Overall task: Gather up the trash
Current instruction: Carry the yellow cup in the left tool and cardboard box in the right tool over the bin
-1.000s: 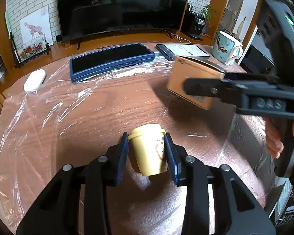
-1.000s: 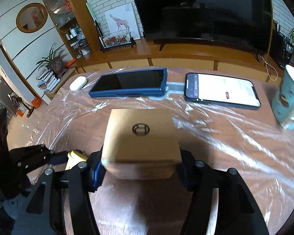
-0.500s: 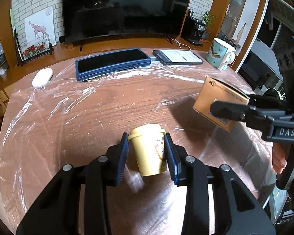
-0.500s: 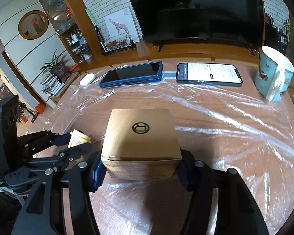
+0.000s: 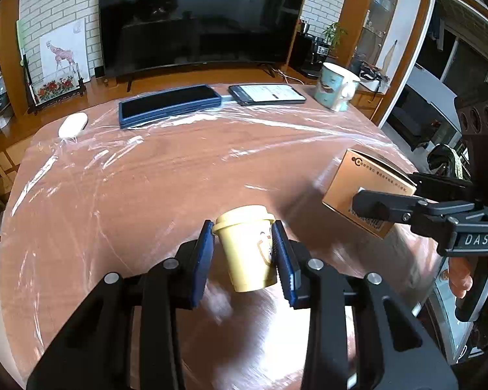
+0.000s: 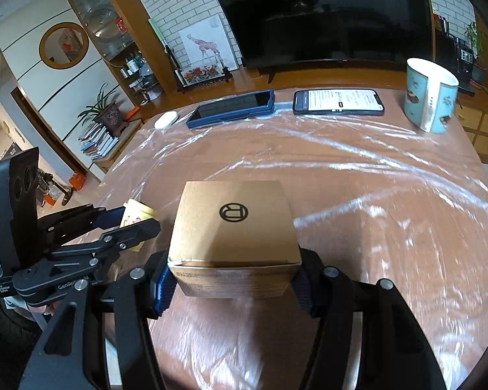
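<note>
Trash is already in both grips: the left hand-held gripper (image 5: pixel 242 253) is clamped on a small yellow paper cup (image 5: pixel 246 247) and the right hand-held gripper (image 6: pixel 232 284) on a brown cardboard box (image 6: pixel 232 227), both held above the near part of the surface (image 5: pixel 179 175). Carrying them off well means, I'd judge, keeping the tilted cup squeezed and the box level. Crinkled plastic film (image 6: pixel 358 162) covers the wood, with a tablet (image 5: pixel 169 105), phone (image 5: pixel 266 93), mug (image 5: pixel 336 86) and white mouse (image 5: pixel 73 124) along the far edge before a big dark television (image 5: pixel 195 19).
</note>
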Tool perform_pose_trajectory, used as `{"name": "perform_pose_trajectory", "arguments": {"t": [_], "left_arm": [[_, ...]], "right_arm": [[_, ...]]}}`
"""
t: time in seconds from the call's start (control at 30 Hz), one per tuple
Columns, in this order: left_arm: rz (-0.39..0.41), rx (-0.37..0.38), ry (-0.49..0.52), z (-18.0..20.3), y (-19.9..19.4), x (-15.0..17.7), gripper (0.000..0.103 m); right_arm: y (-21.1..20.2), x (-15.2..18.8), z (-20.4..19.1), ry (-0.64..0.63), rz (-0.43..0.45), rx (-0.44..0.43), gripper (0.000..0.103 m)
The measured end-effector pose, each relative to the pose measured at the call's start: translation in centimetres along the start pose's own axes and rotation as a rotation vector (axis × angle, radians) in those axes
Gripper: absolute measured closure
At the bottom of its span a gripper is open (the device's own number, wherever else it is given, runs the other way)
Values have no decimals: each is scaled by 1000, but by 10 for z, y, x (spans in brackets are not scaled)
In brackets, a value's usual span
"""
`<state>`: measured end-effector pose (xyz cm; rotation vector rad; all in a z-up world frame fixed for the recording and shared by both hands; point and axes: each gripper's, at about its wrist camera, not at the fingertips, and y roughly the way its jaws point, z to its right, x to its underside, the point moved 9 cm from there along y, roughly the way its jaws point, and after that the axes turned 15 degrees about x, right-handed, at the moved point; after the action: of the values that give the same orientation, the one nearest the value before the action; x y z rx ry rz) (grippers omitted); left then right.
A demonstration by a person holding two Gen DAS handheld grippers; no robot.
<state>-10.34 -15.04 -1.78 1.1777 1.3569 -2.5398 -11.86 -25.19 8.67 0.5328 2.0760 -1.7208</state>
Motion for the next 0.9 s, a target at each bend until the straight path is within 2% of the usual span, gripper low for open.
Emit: {"name": "perform_pose_trajectory", "arguments": {"t": [0.57,0.9], "left_arm": [[7,47,34,63,-31,42,65],[-43,65,60,89,-43,84,65]], "right_arm": [[-63,68,-2,-16,-5,-36,45],[-87,108,-3,-29,-35,-52,45]]}}
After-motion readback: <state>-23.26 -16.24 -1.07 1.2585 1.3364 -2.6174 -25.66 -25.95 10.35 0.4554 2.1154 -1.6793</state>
